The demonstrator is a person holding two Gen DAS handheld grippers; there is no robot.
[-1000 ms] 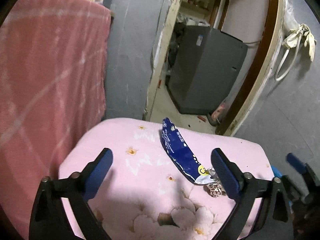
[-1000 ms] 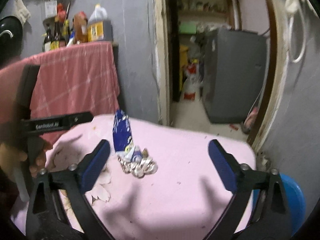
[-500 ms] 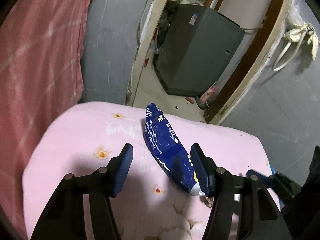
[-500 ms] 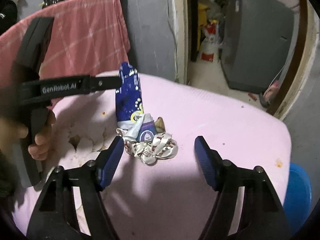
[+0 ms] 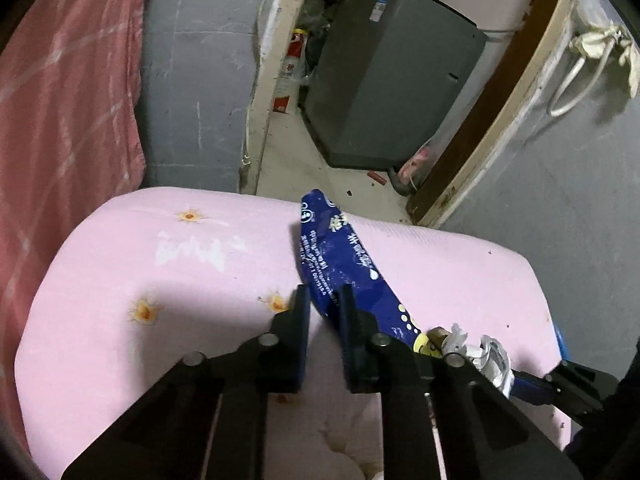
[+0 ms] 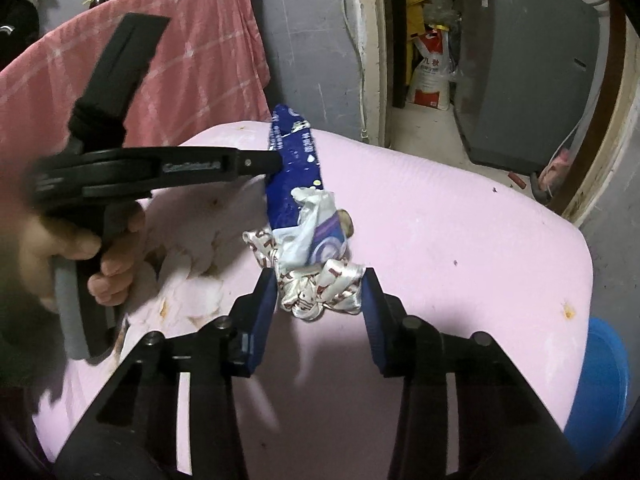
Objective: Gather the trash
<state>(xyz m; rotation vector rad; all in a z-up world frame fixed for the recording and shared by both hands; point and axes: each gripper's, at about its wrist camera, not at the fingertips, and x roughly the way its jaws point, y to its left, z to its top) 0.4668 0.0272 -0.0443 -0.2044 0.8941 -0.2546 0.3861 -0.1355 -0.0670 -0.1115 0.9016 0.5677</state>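
The right gripper [image 6: 320, 292] has just been closing around the crumpled white and red wrappers [image 6: 320, 288] on the pink cushion [image 6: 460, 240]; the pads seem to touch the bundle at both sides, but a firm grip cannot be confirmed. The loose pieces could be dropped if it is lifted too early. A little farther, the left gripper [image 5: 322, 308] has just been closed on the near edge of the blue snack bag [image 5: 340, 264], which lies on the cushion. This thin foil could slip out. At the right, a blue bin [image 6: 600, 380] is seen partly; its content is hidden.
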